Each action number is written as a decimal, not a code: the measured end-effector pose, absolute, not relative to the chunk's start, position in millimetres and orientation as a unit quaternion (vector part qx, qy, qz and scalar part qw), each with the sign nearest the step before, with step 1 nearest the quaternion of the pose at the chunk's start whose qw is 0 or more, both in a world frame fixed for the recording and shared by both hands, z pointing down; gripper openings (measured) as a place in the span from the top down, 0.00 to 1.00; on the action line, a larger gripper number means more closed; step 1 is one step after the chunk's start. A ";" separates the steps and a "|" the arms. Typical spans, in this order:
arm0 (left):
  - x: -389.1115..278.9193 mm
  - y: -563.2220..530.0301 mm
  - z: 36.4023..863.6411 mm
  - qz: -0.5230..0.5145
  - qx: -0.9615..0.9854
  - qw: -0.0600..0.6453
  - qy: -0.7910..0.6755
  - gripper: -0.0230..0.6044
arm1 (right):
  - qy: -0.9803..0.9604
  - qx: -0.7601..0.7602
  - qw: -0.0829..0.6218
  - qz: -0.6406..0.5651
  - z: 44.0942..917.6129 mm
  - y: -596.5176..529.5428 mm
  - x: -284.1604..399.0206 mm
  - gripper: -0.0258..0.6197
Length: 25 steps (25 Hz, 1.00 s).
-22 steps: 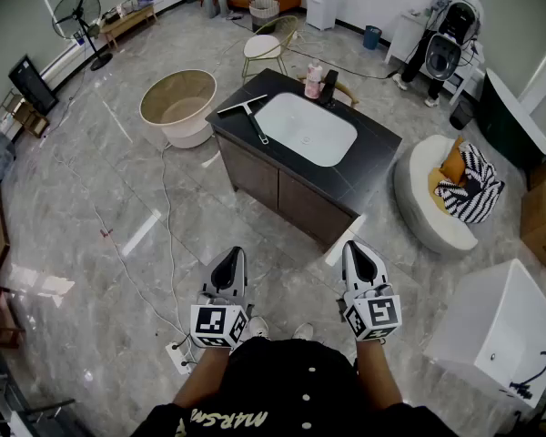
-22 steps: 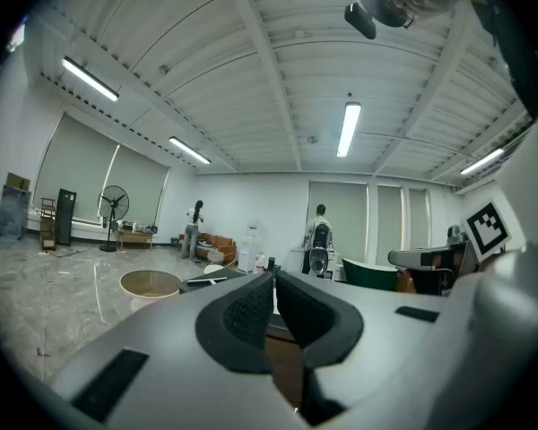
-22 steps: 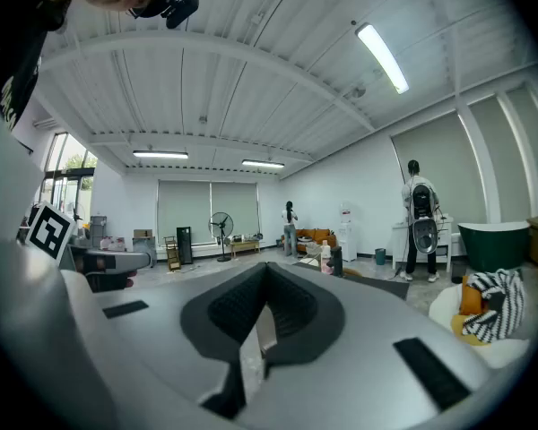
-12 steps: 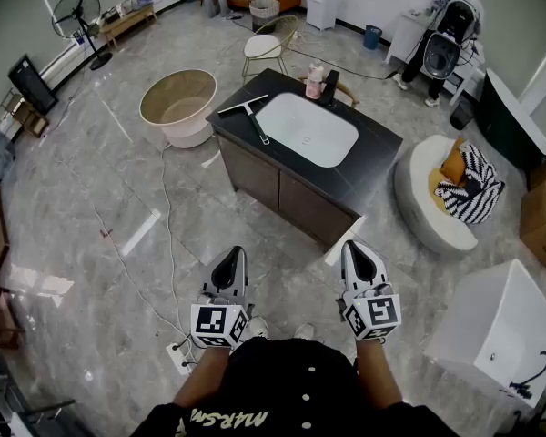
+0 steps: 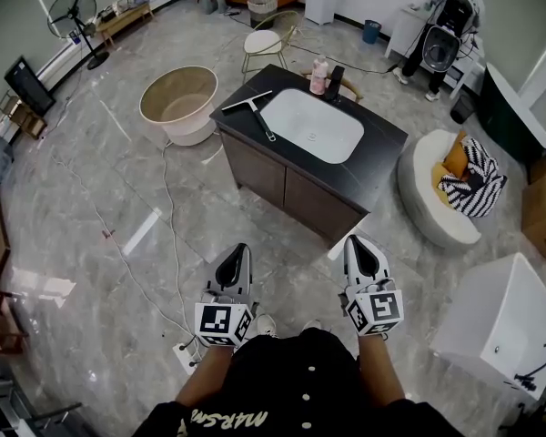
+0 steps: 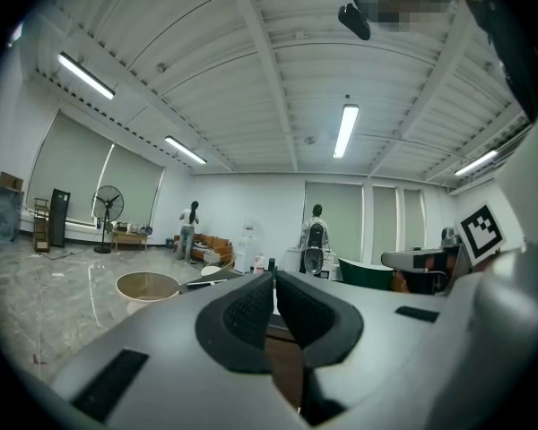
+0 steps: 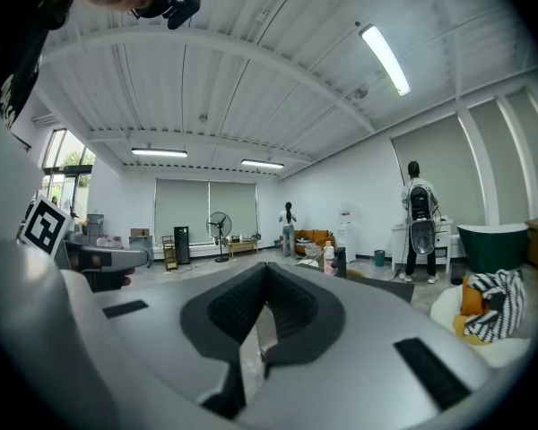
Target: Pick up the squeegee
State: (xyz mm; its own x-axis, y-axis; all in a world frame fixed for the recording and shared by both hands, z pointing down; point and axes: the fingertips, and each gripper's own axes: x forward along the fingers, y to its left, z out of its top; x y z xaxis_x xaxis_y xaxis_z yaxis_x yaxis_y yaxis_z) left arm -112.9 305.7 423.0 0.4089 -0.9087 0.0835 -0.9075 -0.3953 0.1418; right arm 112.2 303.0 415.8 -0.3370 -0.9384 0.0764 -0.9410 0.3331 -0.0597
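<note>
The squeegee (image 5: 255,109), with a pale blade and a dark handle, lies on the dark vanity top (image 5: 378,162) just left of the white sink (image 5: 313,126). It is far ahead of both grippers. In the head view my left gripper (image 5: 241,251) and right gripper (image 5: 358,244) are held side by side over the marble floor, short of the cabinet front. The left gripper (image 6: 273,280) has its jaws pressed together with nothing between them. The right gripper (image 7: 267,271) stands the same way, shut and holding nothing.
A pink bottle (image 5: 320,74) and a black tap (image 5: 336,80) stand behind the sink. A beige round tub (image 5: 177,103) sits left of the vanity, a white seat with a striped cushion (image 5: 441,194) to its right, and a white tub (image 5: 500,326) nearer right. A cable (image 5: 168,235) crosses the floor.
The vanity and squeegee have shifted slightly right in the head view. Both grippers sit a touch lower in the frame, still shut and side by side.
</note>
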 end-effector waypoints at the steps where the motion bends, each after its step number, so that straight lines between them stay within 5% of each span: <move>1: -116.2 305.4 423.7 -0.004 0.837 0.082 -0.541 0.93 | -0.815 0.577 0.014 0.046 417.1 303.1 108.3 0.96; 25: -159.3 213.6 436.5 -0.003 0.836 0.081 -0.542 0.93 | -0.813 0.580 0.006 0.046 429.8 201.8 69.0 0.96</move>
State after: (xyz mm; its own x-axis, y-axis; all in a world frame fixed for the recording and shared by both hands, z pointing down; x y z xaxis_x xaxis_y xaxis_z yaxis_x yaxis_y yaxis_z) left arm -159.3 213.6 436.5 0.4120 -0.9075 0.0820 -0.9064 -0.3990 0.1387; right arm 69.0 201.8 429.8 -0.3265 -0.9431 0.0626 -0.9442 0.3224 -0.0673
